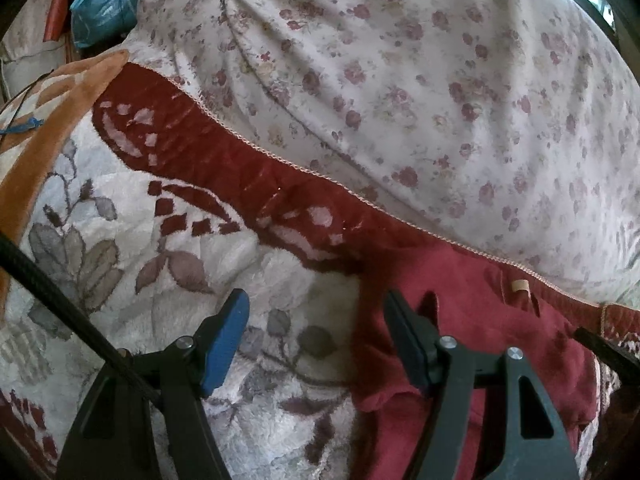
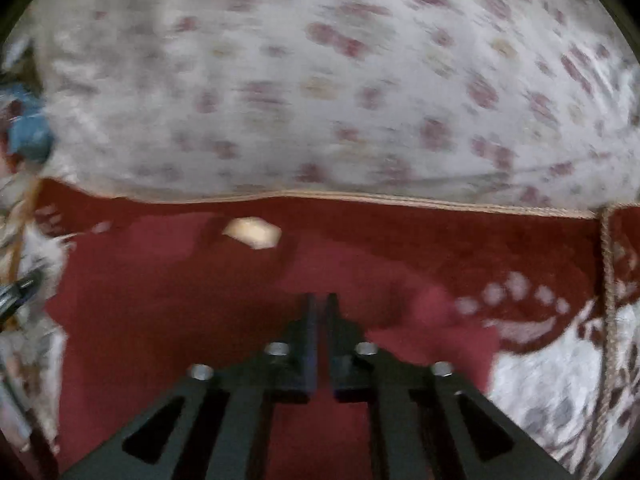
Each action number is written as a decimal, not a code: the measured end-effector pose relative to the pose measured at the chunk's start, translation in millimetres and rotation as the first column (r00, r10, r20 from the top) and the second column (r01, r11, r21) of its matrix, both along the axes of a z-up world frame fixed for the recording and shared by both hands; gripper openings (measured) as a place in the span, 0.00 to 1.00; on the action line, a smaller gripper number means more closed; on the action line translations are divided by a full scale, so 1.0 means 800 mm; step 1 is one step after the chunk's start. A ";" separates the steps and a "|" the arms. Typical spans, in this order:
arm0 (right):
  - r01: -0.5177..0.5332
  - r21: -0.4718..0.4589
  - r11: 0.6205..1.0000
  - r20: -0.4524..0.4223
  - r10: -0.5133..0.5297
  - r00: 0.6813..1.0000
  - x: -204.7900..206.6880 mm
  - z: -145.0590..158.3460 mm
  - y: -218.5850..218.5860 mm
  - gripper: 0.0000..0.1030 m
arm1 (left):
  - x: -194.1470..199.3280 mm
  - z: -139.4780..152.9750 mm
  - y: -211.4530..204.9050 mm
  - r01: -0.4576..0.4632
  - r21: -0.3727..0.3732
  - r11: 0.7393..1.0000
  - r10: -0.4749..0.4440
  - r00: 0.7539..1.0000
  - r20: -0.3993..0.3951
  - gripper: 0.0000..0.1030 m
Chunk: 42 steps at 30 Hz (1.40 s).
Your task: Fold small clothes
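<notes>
A small dark red garment (image 1: 460, 312) lies rumpled on a plush blanket, with a pale label (image 1: 520, 286) near its far edge. My left gripper (image 1: 316, 298) hovers open over the garment's left edge. One blue pad (image 1: 224, 344) is above the blanket and the other finger (image 1: 408, 336) above the red cloth, with nothing between them. The right wrist view is blurred. There the red garment (image 2: 180, 300) and its label (image 2: 252, 233) fill the lower half. My right gripper (image 2: 322, 300) is low over the cloth, its jaws nearly together with only a thin slit, and no cloth shows between them.
The blanket (image 1: 160, 240) is white plush with grey leaves and a dark red border. Beyond it lies a rose-print sheet (image 1: 400, 80). A blue plastic bag (image 1: 104, 4) sits at the far left, and a black cable (image 1: 60, 300) crosses the lower left.
</notes>
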State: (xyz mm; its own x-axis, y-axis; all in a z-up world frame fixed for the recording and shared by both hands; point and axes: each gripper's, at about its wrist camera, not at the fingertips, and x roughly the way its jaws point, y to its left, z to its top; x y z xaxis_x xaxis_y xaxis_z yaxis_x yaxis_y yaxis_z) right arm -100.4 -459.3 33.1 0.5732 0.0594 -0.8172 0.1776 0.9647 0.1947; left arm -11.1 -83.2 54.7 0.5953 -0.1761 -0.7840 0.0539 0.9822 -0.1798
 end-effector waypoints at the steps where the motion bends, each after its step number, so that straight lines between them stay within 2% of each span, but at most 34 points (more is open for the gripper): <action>1: -0.035 0.029 0.999 0.025 0.035 0.999 -0.006 0.007 0.020 0.41 | 0.001 -0.003 0.001 -0.012 0.007 1.000 0.012 1.000 -0.007 0.67; 2: -0.060 0.047 0.997 0.045 0.058 0.997 -0.009 0.012 0.035 0.53 | 0.002 -0.004 0.004 -0.024 0.006 1.000 0.024 1.000 -0.012 0.67; 4: -0.153 0.082 0.985 0.084 0.147 0.986 -0.007 0.021 0.087 0.53 | 0.003 -0.005 0.012 -0.050 -0.001 0.999 0.050 0.999 -0.021 0.67; 6: -0.263 0.115 0.958 0.119 0.250 0.961 0.002 0.025 0.147 0.53 | 0.004 -0.005 0.020 -0.070 -0.013 0.997 0.069 0.997 -0.025 0.67; 9: -0.332 0.159 0.930 0.143 0.311 0.940 0.025 0.017 0.214 0.54 | 0.005 -0.005 0.030 -0.088 -0.025 0.996 0.088 0.996 -0.028 0.67; 11: -0.323 0.190 0.927 0.131 0.302 0.944 0.042 0.003 0.239 0.54 | 0.006 -0.005 0.033 -0.094 -0.023 0.995 0.094 0.995 -0.031 0.67; 14: -0.273 0.325 0.905 0.102 0.253 0.962 0.072 -0.019 0.252 0.54 | 0.008 -0.003 0.033 -0.092 -0.016 0.996 0.091 0.995 -0.030 0.67; 15: -0.263 0.337 0.904 0.087 0.249 0.965 0.078 -0.025 0.252 0.54 | 0.008 -0.002 0.032 -0.089 -0.009 0.996 0.089 0.996 -0.026 0.67; 18: -0.227 0.286 0.931 0.032 0.227 0.973 0.093 -0.042 0.264 0.54 | 0.010 -0.001 0.032 -0.087 -0.006 0.996 0.087 0.996 -0.028 0.67; 19: -0.227 0.284 0.931 0.039 0.226 0.973 0.095 -0.041 0.264 0.52 | 0.011 0.000 0.032 -0.085 -0.013 0.996 0.085 0.996 -0.032 0.67; 20: -0.235 0.272 0.933 0.047 0.231 0.972 0.094 -0.039 0.263 0.35 | 0.012 0.000 0.033 -0.084 -0.019 0.996 0.084 0.996 -0.033 0.67; 21: -0.250 0.255 0.934 0.059 0.243 0.968 0.093 -0.035 0.263 0.06 | 0.012 0.001 0.033 -0.084 -0.021 0.996 0.084 0.996 -0.032 0.67; 24: -0.246 0.245 0.938 0.109 0.226 0.968 0.083 -0.017 0.243 0.07 | 0.011 0.003 0.033 -0.089 -0.021 0.996 0.089 0.996 -0.023 0.67; 29: -0.211 0.315 0.925 0.176 0.162 0.971 0.056 0.014 0.195 0.07 | 0.010 0.001 0.032 -0.085 -0.021 0.996 0.084 0.996 -0.030 0.68; 33: -0.274 0.412 0.869 0.256 0.178 0.950 0.021 0.052 0.171 0.07 | 0.011 0.001 0.037 -0.098 -0.030 0.995 0.097 0.995 -0.032 0.68; 35: -0.348 0.443 0.826 0.296 0.231 0.927 -0.002 0.073 0.174 0.07 | 0.011 0.003 0.040 -0.107 -0.039 0.994 0.106 0.994 -0.030 0.68; 37: -0.421 0.426 0.801 0.313 0.306 0.899 -0.023 0.088 0.190 0.07 | 0.009 0.004 0.042 -0.113 -0.044 0.993 0.111 0.993 -0.028 0.68; 39: -0.478 0.419 0.772 0.307 0.375 0.875 -0.042 0.092 0.208 0.07 | 0.008 0.005 0.044 -0.119 -0.047 0.992 0.118 0.993 -0.026 0.68; 42: -0.531 0.451 0.717 0.264 0.462 0.847 -0.062 0.067 0.246 0.07 | 0.006 0.005 0.044 -0.115 -0.049 0.992 0.114 0.993 -0.027 0.68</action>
